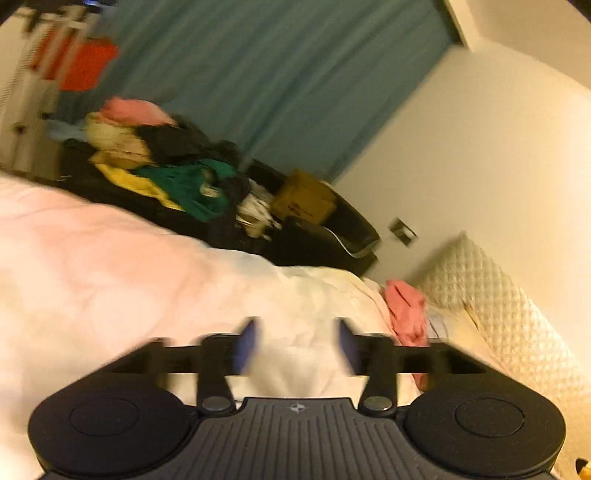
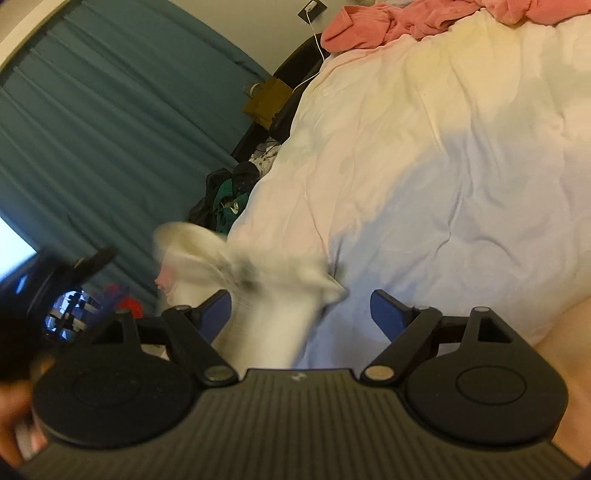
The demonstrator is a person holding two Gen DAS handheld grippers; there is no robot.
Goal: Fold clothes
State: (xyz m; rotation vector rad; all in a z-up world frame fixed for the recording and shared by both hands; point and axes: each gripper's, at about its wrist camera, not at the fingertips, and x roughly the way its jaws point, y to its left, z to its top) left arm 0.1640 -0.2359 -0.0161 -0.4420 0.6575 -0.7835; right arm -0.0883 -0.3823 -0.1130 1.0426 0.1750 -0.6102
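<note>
Apparently between garments, both the left claw (image 1: 295,347) and right claw (image 2: 301,314) gape, the latter brushing a blurred white garment (image 2: 258,295) that needs gripping next.

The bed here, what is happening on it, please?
A person holds a gripper in each hand over a bed covered with a white duvet. A white garment, blurred by motion, sits between the open fingers of the right gripper; whether it is gripped is unclear. The left gripper is open too, with white fabric in its gap. A pink garment lies crumpled farther up the bed, and more clothes are piled beside it.
</note>
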